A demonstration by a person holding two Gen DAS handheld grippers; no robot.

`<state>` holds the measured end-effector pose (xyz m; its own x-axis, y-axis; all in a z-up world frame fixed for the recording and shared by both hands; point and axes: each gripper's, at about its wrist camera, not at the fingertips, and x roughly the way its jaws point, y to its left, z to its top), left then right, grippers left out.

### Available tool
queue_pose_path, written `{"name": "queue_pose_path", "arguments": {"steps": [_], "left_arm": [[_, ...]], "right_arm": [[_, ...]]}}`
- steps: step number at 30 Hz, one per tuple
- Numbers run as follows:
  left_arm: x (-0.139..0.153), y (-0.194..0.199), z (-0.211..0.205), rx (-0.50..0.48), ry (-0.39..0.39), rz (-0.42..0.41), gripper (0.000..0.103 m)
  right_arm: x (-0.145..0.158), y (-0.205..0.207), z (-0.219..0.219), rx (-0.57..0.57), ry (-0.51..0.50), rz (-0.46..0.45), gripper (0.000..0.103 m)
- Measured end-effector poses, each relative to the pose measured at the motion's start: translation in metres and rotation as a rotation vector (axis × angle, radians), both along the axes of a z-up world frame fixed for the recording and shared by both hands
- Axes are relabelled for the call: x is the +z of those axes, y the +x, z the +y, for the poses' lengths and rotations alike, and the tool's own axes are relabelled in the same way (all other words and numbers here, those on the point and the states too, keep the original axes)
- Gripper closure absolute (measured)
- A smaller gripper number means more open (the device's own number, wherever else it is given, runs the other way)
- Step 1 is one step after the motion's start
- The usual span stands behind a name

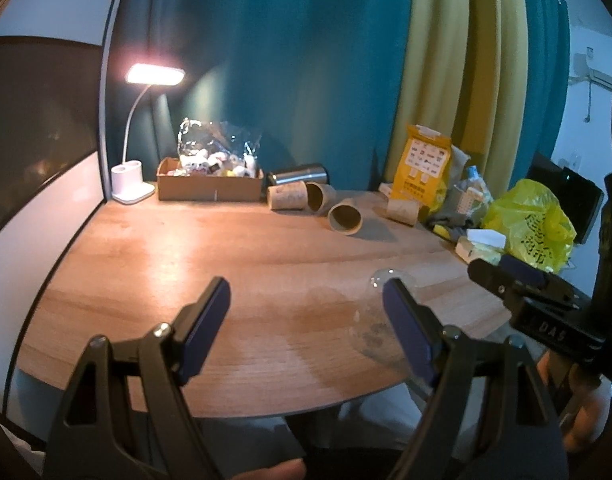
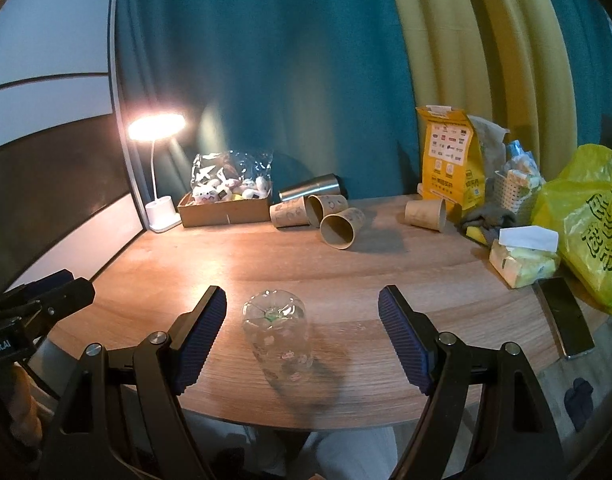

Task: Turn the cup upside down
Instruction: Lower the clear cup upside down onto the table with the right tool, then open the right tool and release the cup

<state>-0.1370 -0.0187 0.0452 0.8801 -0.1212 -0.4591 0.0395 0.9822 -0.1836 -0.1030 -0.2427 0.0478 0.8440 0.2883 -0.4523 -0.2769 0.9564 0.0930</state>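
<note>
A clear glass cup [image 2: 280, 340] with small printed patterns stands upside down on the wooden table [image 2: 385, 272], base up, near the front edge. My right gripper [image 2: 302, 320] is open, its blue pads either side of the cup and apart from it. In the left wrist view the cup [image 1: 375, 320] is faint, partly hidden behind my left gripper's right finger. My left gripper [image 1: 306, 316] is open and empty, left of the cup. The right gripper also shows in the left wrist view [image 1: 505, 276].
Several brown paper cups [image 2: 337, 232] lie on their sides at the back with a steel tumbler [image 2: 311, 188], a cardboard box [image 2: 226, 208] and a lit lamp [image 2: 156, 128]. Yellow bags [image 2: 585, 224], a tissue pack [image 2: 521, 260] and a phone [image 2: 565, 320] crowd the right.
</note>
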Motion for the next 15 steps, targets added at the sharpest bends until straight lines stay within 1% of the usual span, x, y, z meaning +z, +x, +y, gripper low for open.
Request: {"name": "queue_pose_path", "arguments": {"steps": [4,9,15], "left_arm": [[0.0007,-0.0026,-0.0010,0.000,0.003,-0.008,0.023],[-0.0004,-0.0008,0.0006,0.026,0.009,0.007,0.023],[-0.0024,0.0003,-0.0019,0.035,0.017,0.011,0.023]], "right_arm": [[-0.0004,-0.0004,0.0001,-0.002,0.005,0.004,0.022],[-0.0003,-0.0004,0.0003,0.000,0.006,0.004,0.022],[-0.0016,0.0019,-0.0016,0.001,0.016,0.019,0.022]]}}
